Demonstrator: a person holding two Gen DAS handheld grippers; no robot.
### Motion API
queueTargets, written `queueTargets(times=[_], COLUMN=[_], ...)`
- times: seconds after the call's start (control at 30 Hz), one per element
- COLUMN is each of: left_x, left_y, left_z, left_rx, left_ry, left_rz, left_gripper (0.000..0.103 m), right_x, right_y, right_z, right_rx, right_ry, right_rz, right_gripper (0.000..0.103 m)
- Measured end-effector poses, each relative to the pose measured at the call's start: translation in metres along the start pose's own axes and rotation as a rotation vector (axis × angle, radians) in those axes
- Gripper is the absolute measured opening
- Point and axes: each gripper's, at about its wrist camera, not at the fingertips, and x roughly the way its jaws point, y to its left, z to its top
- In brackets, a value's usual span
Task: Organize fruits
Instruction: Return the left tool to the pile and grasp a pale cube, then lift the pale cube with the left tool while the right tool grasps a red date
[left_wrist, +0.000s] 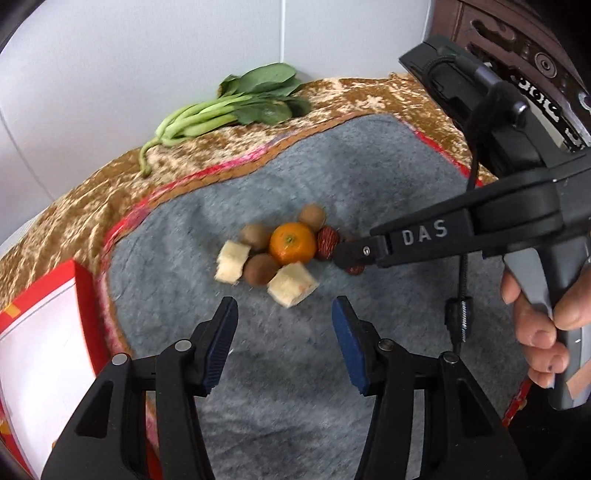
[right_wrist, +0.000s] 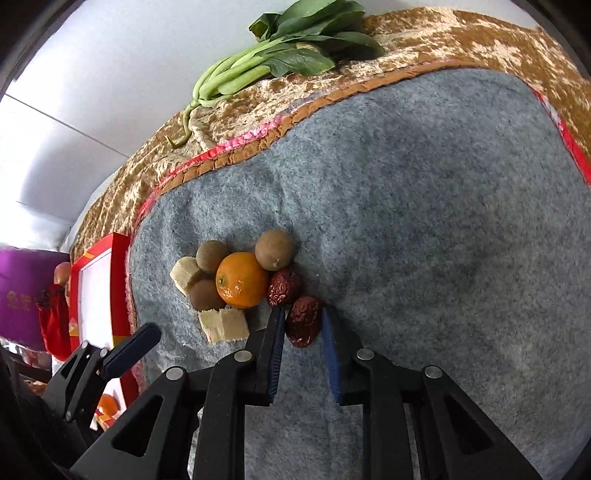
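From the left wrist view, the left hand-held gripper (left_wrist: 284, 317) hangs open and empty just short of a tight cluster of fruit on the grey mat (left_wrist: 369, 177): an orange (left_wrist: 293, 243) in the middle, brown round fruits (left_wrist: 312, 216) and pale cut chunks (left_wrist: 291, 283) touching it, and a red date (left_wrist: 327, 243) on its right side. The right hand-held gripper (left_wrist: 351, 254) reaches in from the right, its tip at a second date (left_wrist: 355, 270) that is mostly hidden. Leafy greens (left_wrist: 236, 103) lie well apart on the patterned cloth, and a red box (left_wrist: 48, 332) sits at the left edge. From the right wrist view, the right hand-held gripper (right_wrist: 303, 325) straddles the second date (right_wrist: 303, 321), its blue pads (right_wrist: 328, 343) on either side and seemingly touching the skin, so it looks closed on the fruit, or very nearly so. The step in hand appears to be gathering this date. Next likely comes a firm squeeze, then a straight lift, without nudging the neighbouring date (right_wrist: 283, 287) just beside it.
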Motion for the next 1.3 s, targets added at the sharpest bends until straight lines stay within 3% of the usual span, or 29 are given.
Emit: queueTargets(times=[0.23, 0.53, 0.87, 1.0, 1.3], left_x=[0.015, 0.028, 0.034, 0.032, 0.019], left_y=[-0.003, -0.006, -0.007, -0.002, -0.002], left_z=[0.008, 0.016, 0.015, 0.011, 0.007], left_rx=[-0.014, -0.046, -0.053, -0.076, -0.077], left_ry=[0.032, 0.017, 0.017, 0.016, -0.008], left_rz=[-0.043, -0.022, 0.022, 0.025, 0.022], left_gripper=[0.036, 0.035, 0.035, 0.026, 0.025], right_x=[-0.030, -0.044, -0.043, -0.044, -0.018], right_y=[-0.021, -0.030, -0.031, -0.030, -0.021], right_z=[-0.001, 0.001, -0.002, -0.003, -0.005], right_rx=[0.065, 0.087, 0.091, 0.078, 0.066], right_ry=[-0.039, -0.044, -0.051, -0.049, 0.027], right_rz=[0.083, 0.127, 0.134, 0.139, 0.098], right_gripper=[0.021, 0.021, 0.021, 0.021, 0.024])
